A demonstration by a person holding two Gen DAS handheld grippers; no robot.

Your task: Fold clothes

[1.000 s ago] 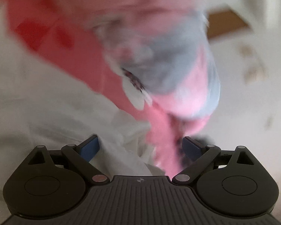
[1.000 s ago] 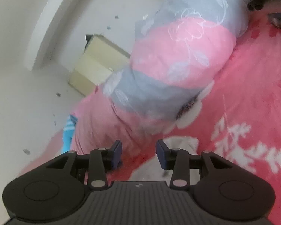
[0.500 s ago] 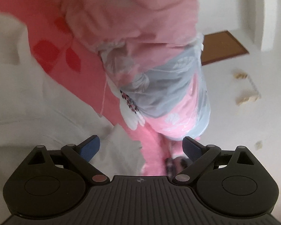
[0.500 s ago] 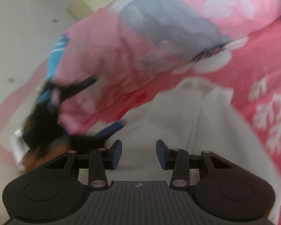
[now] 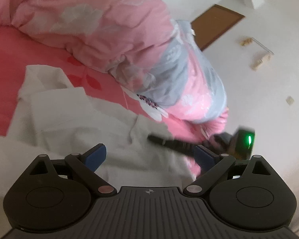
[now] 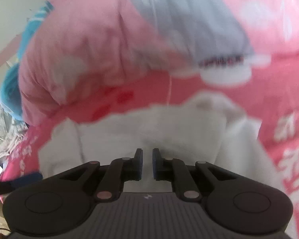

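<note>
pink bedsheet (image 5: 39,45), white floor (image 5: 269,99), rolled quilt (image 5: 113,25)

A white garment (image 5: 101,119) lies rumpled and partly folded on the pink bedsheet, beside the quilt.

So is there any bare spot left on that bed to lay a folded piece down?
Some. A bare strip of pink sheet lies between the white garment and the rolled quilt. More bare sheet shows beside the garment in the right wrist view. Near the bed's edge it is crowded: garment, quilt end and the right gripper.
</note>
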